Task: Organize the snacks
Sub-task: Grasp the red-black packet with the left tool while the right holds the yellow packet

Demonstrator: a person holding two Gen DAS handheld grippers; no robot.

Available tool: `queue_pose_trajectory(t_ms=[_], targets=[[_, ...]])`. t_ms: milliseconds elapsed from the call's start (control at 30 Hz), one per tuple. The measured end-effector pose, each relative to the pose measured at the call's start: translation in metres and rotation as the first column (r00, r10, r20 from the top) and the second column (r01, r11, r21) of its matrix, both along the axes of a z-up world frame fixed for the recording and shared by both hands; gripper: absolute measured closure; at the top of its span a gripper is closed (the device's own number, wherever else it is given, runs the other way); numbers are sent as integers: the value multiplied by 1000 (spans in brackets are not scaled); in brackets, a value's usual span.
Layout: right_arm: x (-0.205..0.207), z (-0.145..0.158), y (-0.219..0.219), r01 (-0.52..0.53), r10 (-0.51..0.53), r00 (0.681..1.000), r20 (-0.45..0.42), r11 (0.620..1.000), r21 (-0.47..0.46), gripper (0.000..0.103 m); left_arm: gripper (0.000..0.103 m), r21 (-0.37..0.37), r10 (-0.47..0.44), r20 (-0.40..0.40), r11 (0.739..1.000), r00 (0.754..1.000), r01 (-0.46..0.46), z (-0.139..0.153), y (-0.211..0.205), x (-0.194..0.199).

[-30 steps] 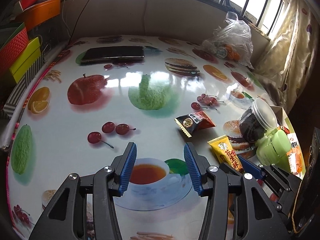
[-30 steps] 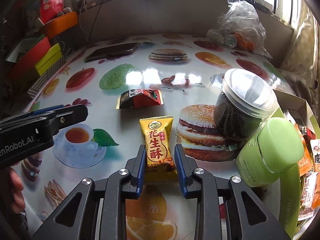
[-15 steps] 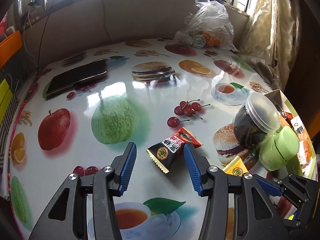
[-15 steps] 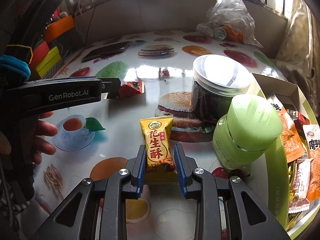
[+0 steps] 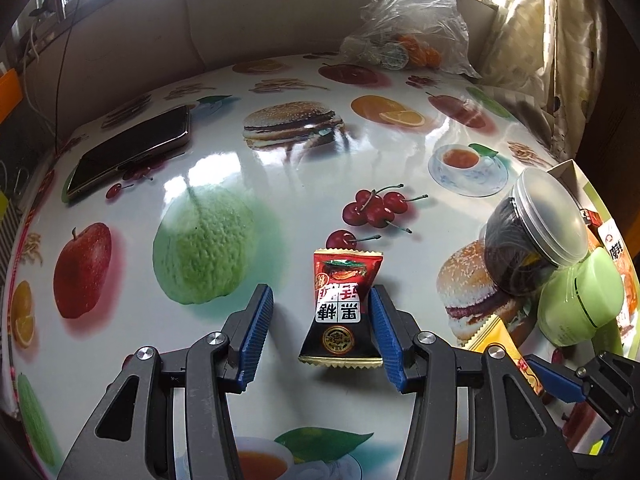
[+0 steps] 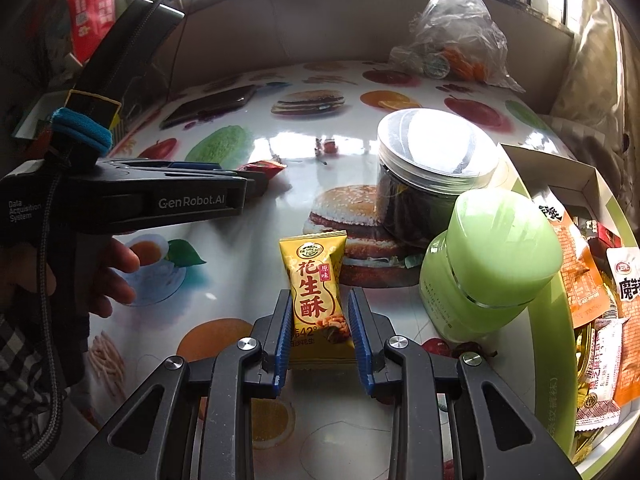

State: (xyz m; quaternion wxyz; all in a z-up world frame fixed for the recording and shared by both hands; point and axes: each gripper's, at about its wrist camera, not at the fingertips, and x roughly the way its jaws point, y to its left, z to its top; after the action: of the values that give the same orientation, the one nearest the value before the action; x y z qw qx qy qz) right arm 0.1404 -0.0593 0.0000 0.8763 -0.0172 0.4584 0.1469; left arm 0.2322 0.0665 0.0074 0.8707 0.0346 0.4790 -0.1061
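Your right gripper (image 6: 318, 336) stays clamped on the yellow peanut-crisp packet (image 6: 316, 292). Your left gripper (image 5: 320, 324) has swung across; its jaws stand apart around the red-and-black snack packet (image 5: 340, 308), one pad touching. Close them, then carry both to the green tray (image 6: 556, 360) beyond.

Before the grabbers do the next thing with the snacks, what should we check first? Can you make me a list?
1. Red and black snack packet sits between the left gripper fingers: ok.
2. Left gripper squeezing it: not ok, there is a gap on one side.
3. Right gripper shut on the yellow snack packet: ok.
4. Green tray with snacks near the right gripper: ok.
5. Green jar and dark jar out of the way: not ok, they stand close by.
6. Room left in the tray: cannot tell.
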Motion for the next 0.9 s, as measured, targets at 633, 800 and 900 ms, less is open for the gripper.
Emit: queue_pose_trajectory(t_ms=[633, 800, 900], targets=[[1, 0, -1, 3, -3, 1000, 0, 1000, 8, 77, 76, -13, 34, 13, 999, 999, -34, 1, 0, 1], [1, 0, -2, 6, -6, 1000, 2, 1000, 9, 77, 77, -10, 34, 15, 999, 999, -34, 1, 0, 0], [1, 0, -3, 6, -6, 1000, 2, 1000, 10, 77, 77, -11, 38, 18, 999, 999, -38, 3, 1, -3]])
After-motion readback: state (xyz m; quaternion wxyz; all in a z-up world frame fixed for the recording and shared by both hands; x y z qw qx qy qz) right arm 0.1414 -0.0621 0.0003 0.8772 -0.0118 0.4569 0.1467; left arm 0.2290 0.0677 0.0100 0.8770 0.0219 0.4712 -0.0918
